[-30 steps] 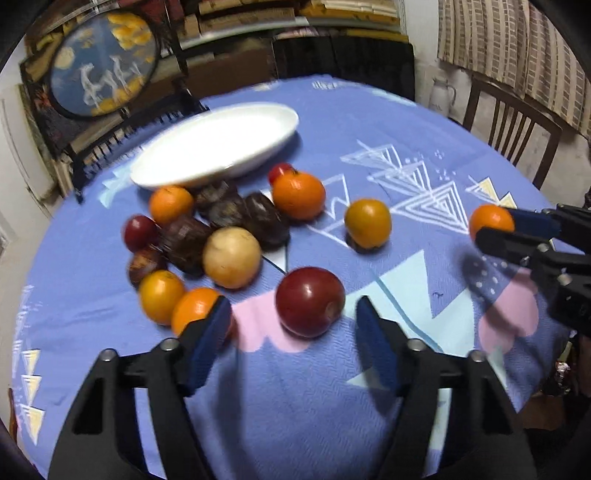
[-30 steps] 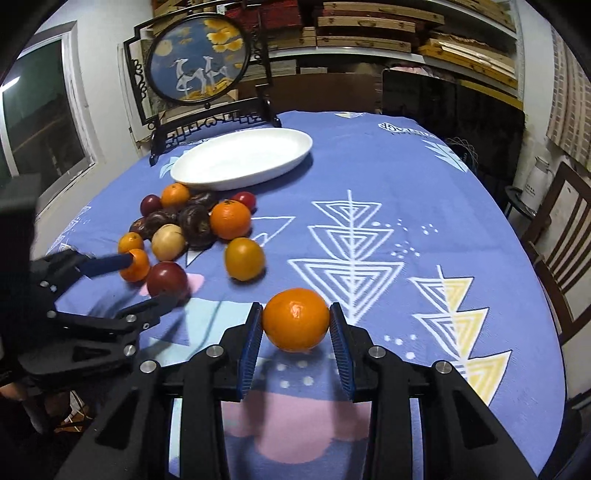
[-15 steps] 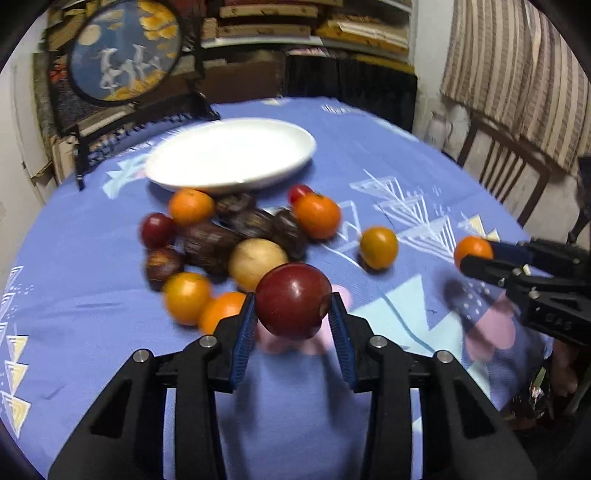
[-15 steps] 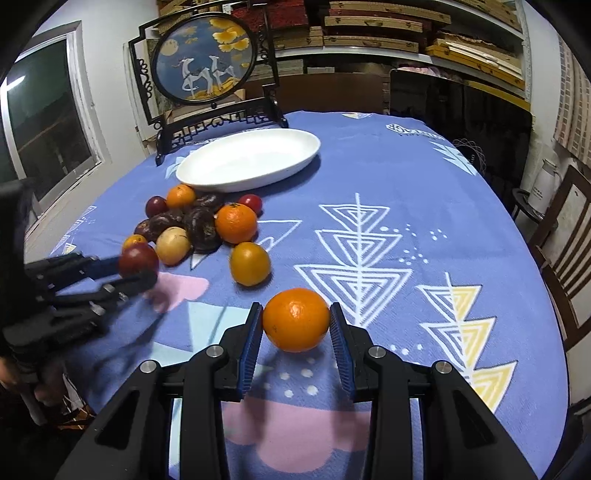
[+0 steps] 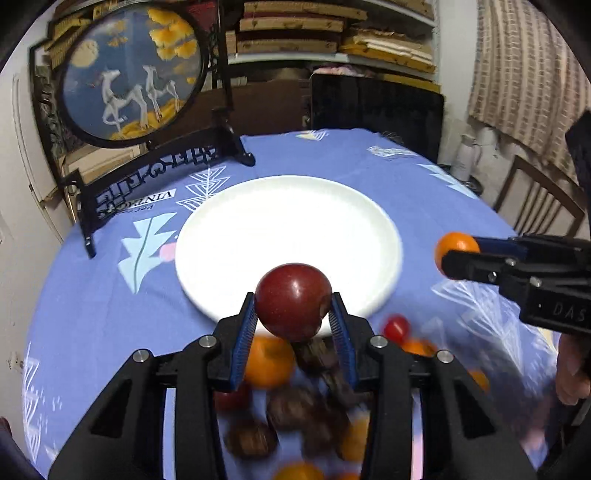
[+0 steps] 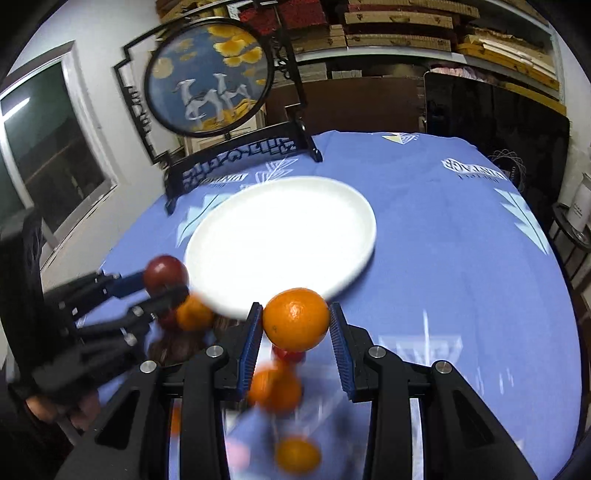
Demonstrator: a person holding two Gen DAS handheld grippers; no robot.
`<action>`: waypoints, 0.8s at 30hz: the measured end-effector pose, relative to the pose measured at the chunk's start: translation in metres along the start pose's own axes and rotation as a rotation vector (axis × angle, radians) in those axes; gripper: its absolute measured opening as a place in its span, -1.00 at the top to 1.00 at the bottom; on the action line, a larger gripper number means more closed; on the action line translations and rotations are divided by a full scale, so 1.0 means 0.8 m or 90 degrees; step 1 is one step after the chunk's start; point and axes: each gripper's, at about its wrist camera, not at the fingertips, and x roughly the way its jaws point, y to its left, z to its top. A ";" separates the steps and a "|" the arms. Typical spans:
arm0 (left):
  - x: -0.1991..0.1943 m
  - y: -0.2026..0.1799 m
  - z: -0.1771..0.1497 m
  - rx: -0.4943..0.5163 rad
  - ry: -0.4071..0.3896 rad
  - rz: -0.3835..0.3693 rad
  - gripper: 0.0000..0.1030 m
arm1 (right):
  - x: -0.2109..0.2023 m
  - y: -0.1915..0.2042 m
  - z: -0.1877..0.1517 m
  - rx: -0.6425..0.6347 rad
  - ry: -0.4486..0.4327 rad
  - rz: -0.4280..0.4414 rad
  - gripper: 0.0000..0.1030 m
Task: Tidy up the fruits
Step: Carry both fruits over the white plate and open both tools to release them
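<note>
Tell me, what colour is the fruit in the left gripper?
Dark red fruit, glossy; the left wrist view shows it best.

A lived-in home dining room is showing here. A blue patterned tablecloth (image 6: 443, 236) is covering a round table, with a white plate (image 5: 207, 236) sitting on it. A round painted screen (image 5: 129, 70) in a black carved stand is standing at the far edge. Wooden chairs (image 5: 535, 199) are waiting to the right beneath a striped curtain (image 5: 517, 74), and cluttered shelves (image 6: 406, 33) of flat boxes are lining the back wall beside a window (image 6: 48, 140).
</note>
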 end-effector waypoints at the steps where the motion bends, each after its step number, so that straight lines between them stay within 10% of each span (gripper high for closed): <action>1: 0.012 0.004 0.005 -0.002 0.009 0.003 0.25 | 0.020 -0.003 0.014 0.008 0.013 -0.001 0.29; 5: 0.054 0.013 0.014 -0.004 0.057 0.011 0.16 | 0.060 -0.006 0.031 0.026 0.042 0.013 0.26; 9: 0.038 0.012 0.013 -0.004 0.022 0.024 -0.50 | 0.063 0.000 0.031 0.022 0.038 0.014 -0.04; 24: -0.110 -0.023 -0.143 0.074 0.022 -0.018 -0.56 | -0.067 -0.007 -0.116 -0.012 0.010 -0.025 -0.04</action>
